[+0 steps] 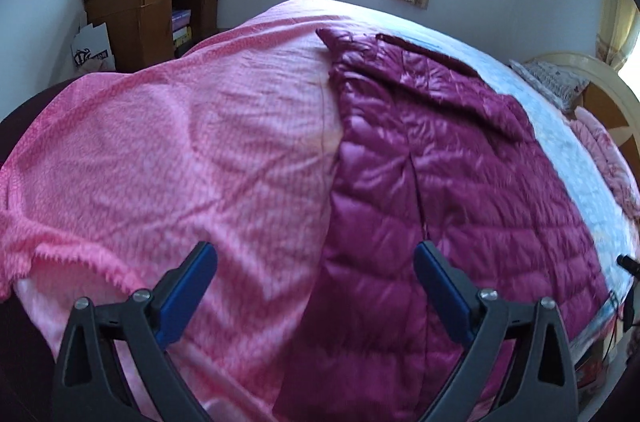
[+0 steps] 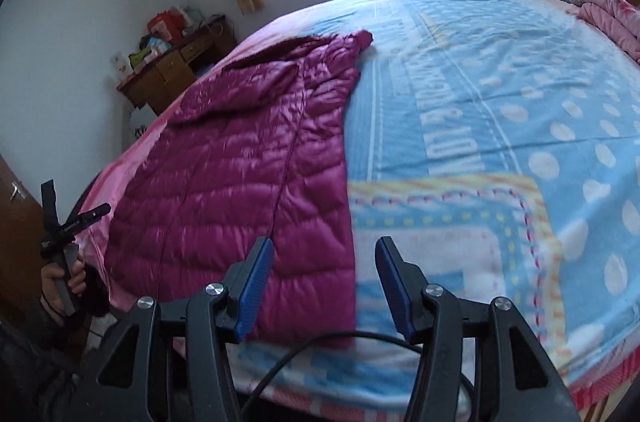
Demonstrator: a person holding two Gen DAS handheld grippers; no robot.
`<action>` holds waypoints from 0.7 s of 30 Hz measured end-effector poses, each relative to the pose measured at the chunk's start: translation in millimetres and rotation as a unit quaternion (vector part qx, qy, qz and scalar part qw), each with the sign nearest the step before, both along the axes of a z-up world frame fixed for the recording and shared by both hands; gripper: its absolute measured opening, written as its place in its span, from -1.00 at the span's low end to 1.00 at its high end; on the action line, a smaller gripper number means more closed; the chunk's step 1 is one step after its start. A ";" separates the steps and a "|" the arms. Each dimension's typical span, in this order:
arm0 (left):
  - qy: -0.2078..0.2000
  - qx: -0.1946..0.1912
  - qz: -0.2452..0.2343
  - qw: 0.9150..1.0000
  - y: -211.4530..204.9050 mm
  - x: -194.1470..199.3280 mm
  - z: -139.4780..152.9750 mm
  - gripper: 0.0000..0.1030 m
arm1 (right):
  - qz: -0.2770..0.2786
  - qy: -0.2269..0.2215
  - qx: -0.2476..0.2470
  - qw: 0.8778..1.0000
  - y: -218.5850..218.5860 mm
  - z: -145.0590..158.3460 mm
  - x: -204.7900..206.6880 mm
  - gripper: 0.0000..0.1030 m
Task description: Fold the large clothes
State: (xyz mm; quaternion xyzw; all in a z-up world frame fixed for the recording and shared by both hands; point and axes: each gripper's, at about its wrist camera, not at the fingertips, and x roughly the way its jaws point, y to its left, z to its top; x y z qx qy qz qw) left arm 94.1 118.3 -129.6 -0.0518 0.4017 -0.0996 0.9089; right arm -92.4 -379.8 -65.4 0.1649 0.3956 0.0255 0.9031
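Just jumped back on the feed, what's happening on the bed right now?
A person holds a gripper in each hand over a bed. A magenta quilted down jacket lies spread flat, partly on a pink blanket and partly on a blue patterned blanket. The left gripper and the right gripper are both open and hold nothing, poised above the jacket's near edge. No fold looks started; the jacket seems laid out ready for a first grasp.

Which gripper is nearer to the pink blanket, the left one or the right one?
Left. The left gripper hovers open where the pink blanket meets the purple jacket. The right gripper is open at the jacket's other edge, over the blue sheet.
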 end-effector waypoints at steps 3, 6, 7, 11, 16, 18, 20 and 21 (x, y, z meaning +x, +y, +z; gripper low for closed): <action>0.004 -0.006 -0.020 1.000 -2.8 -10.8 -3.9 0.96 | 0.034 -0.035 0.063 0.997 -2.9 16.1 -17.9 0.06; 0.014 -0.007 -0.031 0.999 -9.2 -13.9 -10.7 0.94 | 0.026 -0.039 0.041 0.998 -4.6 28.0 -24.5 0.20; 0.018 -0.010 -0.032 0.999 -9.7 -14.9 -13.7 0.94 | 0.021 -0.037 0.034 0.999 -5.8 25.9 -24.5 0.23; 0.016 -0.003 -0.040 0.999 -11.7 -21.8 -19.0 0.92 | 0.008 -0.008 0.063 0.998 -12.8 -5.5 -12.3 0.24; 0.011 0.008 -0.056 0.998 -13.6 -29.9 -19.7 0.87 | 0.020 0.034 0.065 0.997 -1.0 -46.1 10.2 0.24; 0.011 0.016 -0.066 0.998 -18.5 -32.3 -20.9 0.71 | 0.028 0.023 0.044 0.998 9.0 -45.9 9.0 0.24; 0.029 0.001 -0.085 0.996 -22.0 -33.6 -24.8 0.35 | 0.049 0.040 0.060 0.996 15.2 -47.9 11.4 0.24; 0.042 -0.013 -0.089 0.995 -21.0 -33.4 -27.7 0.32 | 0.053 0.047 0.058 0.996 17.9 -48.2 11.7 0.24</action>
